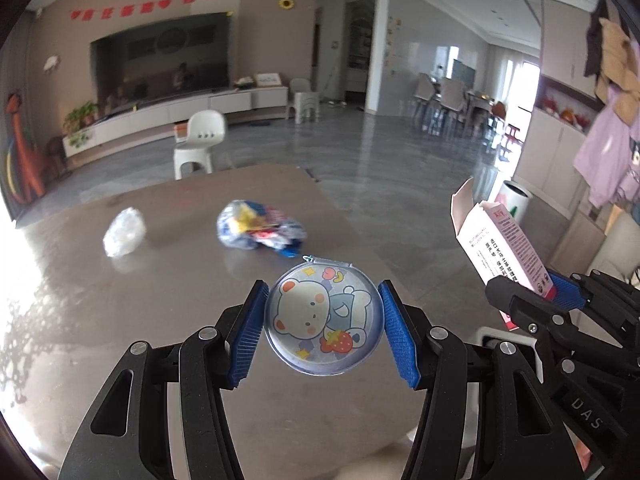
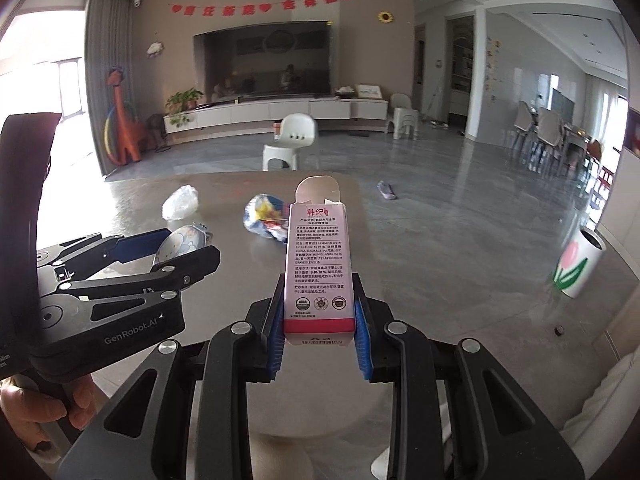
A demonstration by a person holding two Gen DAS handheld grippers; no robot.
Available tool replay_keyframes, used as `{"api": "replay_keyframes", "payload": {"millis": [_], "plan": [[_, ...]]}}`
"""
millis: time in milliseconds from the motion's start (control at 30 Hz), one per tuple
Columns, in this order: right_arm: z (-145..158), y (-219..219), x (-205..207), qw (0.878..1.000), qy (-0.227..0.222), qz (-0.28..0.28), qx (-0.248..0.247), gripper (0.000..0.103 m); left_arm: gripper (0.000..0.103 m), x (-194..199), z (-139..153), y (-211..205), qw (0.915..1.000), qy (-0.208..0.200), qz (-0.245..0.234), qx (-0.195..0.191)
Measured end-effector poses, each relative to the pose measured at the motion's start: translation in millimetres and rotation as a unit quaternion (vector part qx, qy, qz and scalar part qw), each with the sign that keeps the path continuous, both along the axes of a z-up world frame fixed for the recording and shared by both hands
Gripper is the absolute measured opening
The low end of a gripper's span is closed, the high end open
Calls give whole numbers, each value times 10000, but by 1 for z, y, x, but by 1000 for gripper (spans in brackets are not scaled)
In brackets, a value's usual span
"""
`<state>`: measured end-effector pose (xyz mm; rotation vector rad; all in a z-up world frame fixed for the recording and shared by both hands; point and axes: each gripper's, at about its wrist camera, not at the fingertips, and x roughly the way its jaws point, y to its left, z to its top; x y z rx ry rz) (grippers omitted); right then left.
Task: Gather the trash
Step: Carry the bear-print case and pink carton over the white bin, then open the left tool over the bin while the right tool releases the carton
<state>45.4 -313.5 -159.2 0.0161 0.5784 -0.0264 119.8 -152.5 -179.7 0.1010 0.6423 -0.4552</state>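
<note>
My left gripper (image 1: 324,322) is shut on a round clear case with a bear picture (image 1: 322,320), held above the grey table (image 1: 168,320). It also shows in the right wrist view (image 2: 182,246). My right gripper (image 2: 320,330) is shut on a pink and white carton (image 2: 318,268) with its top flap open, held upright; the carton also shows in the left wrist view (image 1: 502,248). On the table beyond lie a crumpled colourful wrapper bag (image 1: 260,230) (image 2: 266,220) and a crumpled clear plastic bag (image 1: 125,230) (image 2: 181,202).
A white cylindrical bin with a tulip print (image 2: 578,266) stands on the floor right of the table; it also shows in the left wrist view (image 1: 514,200). A white chair (image 2: 290,142) stands beyond the table's far edge. A small grey item (image 2: 386,190) lies on the floor.
</note>
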Motion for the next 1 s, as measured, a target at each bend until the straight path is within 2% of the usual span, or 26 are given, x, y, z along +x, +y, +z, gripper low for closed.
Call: {"api": "replay_keyframes", "payload": {"millis": [400, 667, 1000], "plan": [[-10, -91, -64, 9944, -55, -1050, 74, 30, 56, -47, -6, -108, 9938, -42, -1085, 235], [-26, -132, -91, 9865, 54, -1635, 63, 30, 56, -73, -26, -182, 9823, 74, -1848, 313], [-58, -182, -123, 9736, 295, -2263, 95, 30, 56, -88, -60, -244, 9684, 316, -2420, 517]]}}
